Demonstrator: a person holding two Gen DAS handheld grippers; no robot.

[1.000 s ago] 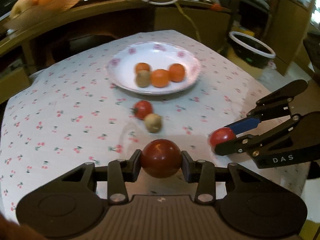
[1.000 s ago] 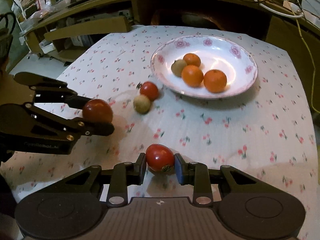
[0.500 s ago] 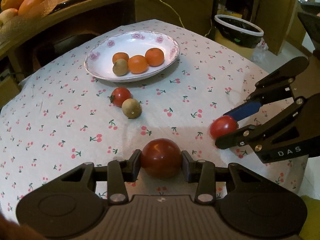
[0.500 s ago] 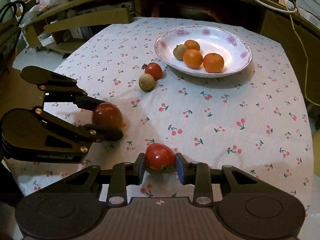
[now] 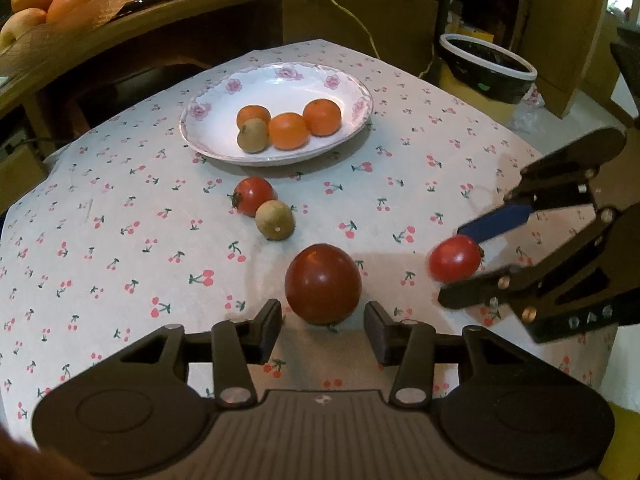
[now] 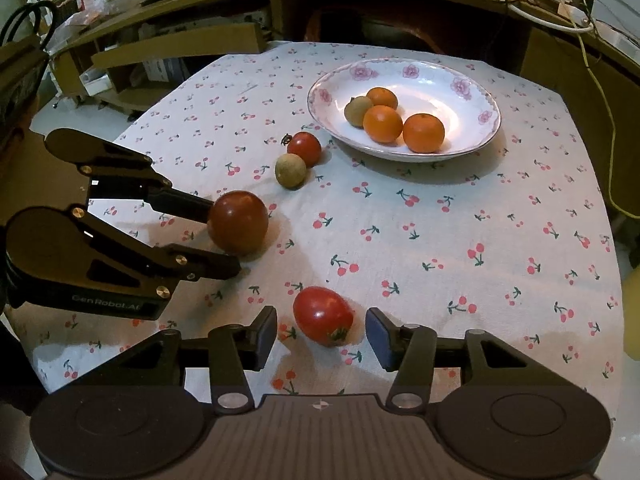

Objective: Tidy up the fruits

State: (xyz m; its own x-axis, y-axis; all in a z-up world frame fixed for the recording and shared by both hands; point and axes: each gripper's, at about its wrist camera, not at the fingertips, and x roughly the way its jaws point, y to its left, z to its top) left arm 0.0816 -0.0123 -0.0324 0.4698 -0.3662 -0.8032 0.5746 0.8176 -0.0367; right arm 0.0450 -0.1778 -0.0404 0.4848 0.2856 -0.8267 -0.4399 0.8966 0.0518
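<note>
**Two tomatoes between spread tongs, plate at the far side**

Item 1: dark tomato (image 5: 323,283). Rests on the counter (image 5: 120,248), at its near edge, directly ahead of the left tongs (image 5: 323,326). The jaws have just been opening; they now stand spread, one on each side of the fruit, with a visible gap at each pad. Nothing is pinched. Shape nearly round, no clear long axis.

Item 2: small bright tomato (image 6: 323,315). Rests on the counter, near edge, between the pads of the right tongs (image 6: 321,338). These jaws have also just been opening and stand spread, clear of the skin on both sides. Shape slightly oval; long axis runs across the gap, stem end toward the near right.

Item 3: plate (image 5: 208,144). Far centre of the counter; holds three oranges (image 5: 289,130) and one brownish round fruit (image 5: 252,135). From the left tongs it lies ahead and a little left; from the right tongs, ahead and to the right.

Item 4: loose pair, a small red tomato (image 5: 254,195) touching a brown fruit (image 5: 275,220). Just on the near side of the plate, between it and the dark tomato.

Note on reach: the loose pair lies nearer the left tongs, almost straight ahead beyond the dark tomato. Judged as the likelier side for collecting them; the right tongs would have to cross leftward.
</note>
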